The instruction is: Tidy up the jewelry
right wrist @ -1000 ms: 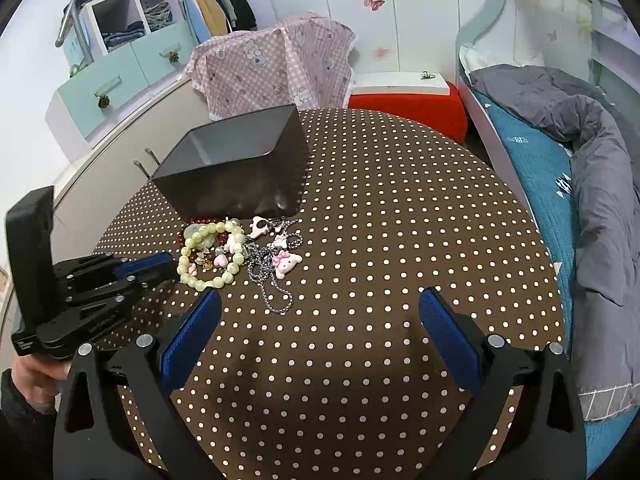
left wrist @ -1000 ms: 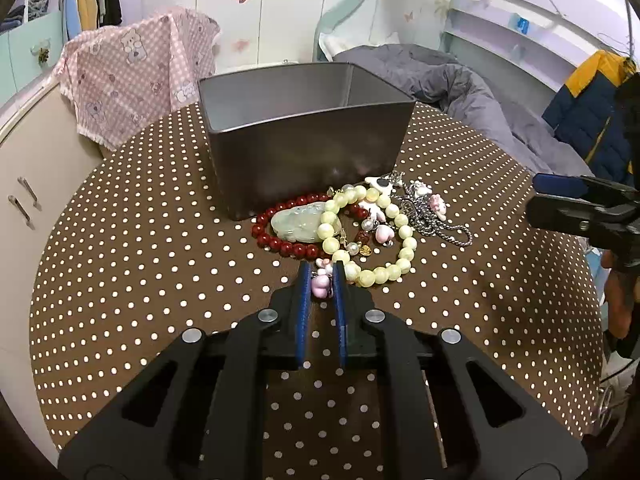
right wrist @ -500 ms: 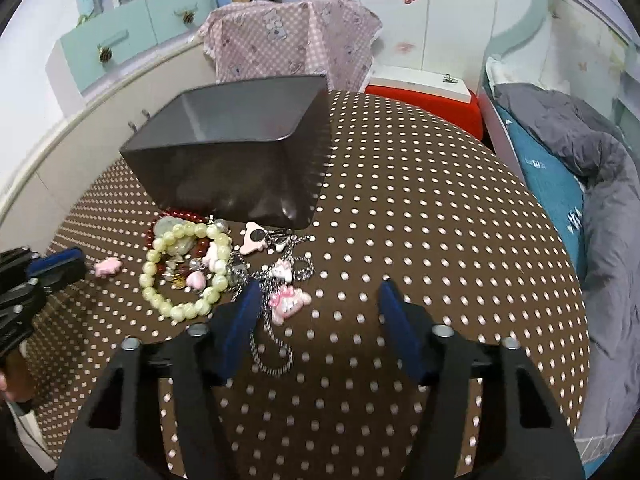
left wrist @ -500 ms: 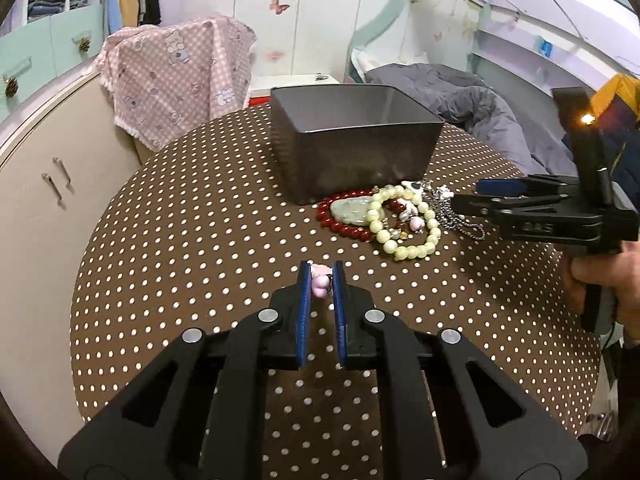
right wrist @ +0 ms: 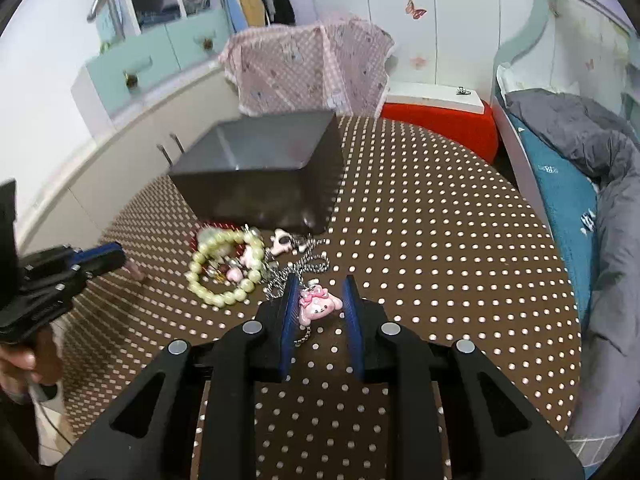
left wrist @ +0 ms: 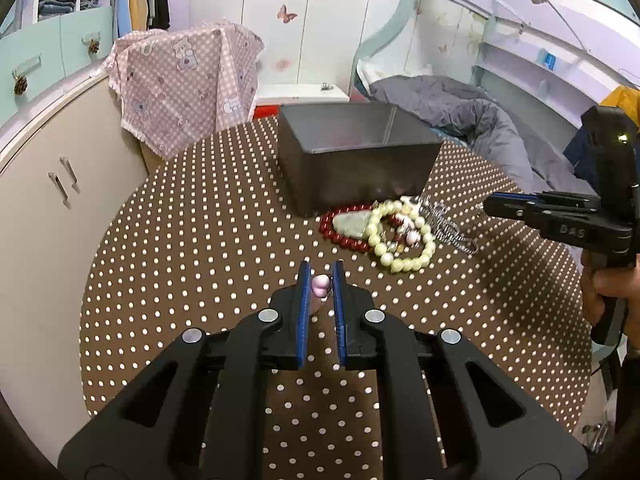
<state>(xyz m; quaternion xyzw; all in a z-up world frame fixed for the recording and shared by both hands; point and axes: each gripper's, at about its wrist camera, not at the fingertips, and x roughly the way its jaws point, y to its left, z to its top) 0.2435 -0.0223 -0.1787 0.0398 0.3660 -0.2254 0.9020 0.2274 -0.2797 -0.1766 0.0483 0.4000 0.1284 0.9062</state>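
My left gripper (left wrist: 321, 280) is shut on a small pink charm (left wrist: 321, 285) and holds it just above the dotted table, left of the jewelry pile. The pile has a cream bead bracelet (left wrist: 400, 240), a red bead bracelet with a jade pendant (left wrist: 348, 227) and a silver chain (left wrist: 448, 224). A dark grey box (left wrist: 356, 160) stands behind it. My right gripper (right wrist: 319, 292) is partly closed around a pink bunny charm (right wrist: 318, 307) on the chain (right wrist: 296, 268); a gap shows between the pads and the charm.
The round brown dotted table (right wrist: 440, 240) ends near a bed with a grey quilt (right wrist: 592, 152) on the right. A cabinet (left wrist: 48, 216) and a pink cloth-covered chair (left wrist: 188, 80) stand at the left and back. A cow charm (right wrist: 283, 241) lies by the box.
My left gripper has lifted the pink charm away from the pile and drawn back left. My right gripper has moved in over the bunny charm and narrowed from wide open.
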